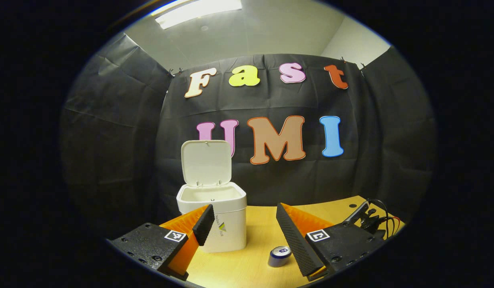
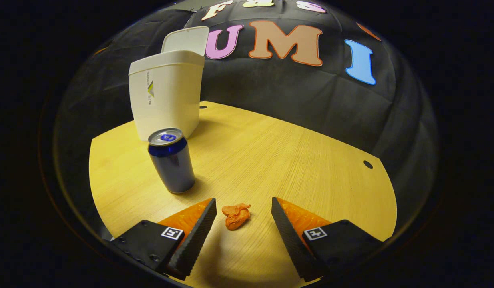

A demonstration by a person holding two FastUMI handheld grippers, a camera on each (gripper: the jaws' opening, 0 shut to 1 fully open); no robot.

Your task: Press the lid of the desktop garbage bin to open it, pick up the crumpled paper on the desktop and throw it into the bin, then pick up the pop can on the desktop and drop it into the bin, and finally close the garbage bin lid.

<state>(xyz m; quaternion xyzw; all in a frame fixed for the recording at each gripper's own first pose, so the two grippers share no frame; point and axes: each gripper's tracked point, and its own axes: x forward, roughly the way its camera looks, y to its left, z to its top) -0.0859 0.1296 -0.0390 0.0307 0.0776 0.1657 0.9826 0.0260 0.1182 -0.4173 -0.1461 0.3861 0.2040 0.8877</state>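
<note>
Left gripper held level, jaws spread wide (nothing between them); right gripper tilted downward, likewise spread

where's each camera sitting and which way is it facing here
Left gripper view: rides the left tool, held above the desk, facing level at the open bin; its own two fingers spread.
Right gripper view: rides the right tool, low and tilted down at the crumpled paper lying between its open fingers.
Shared: bin, raised lid, pop can, desk.

left tool finger hides part of the bin.
</note>
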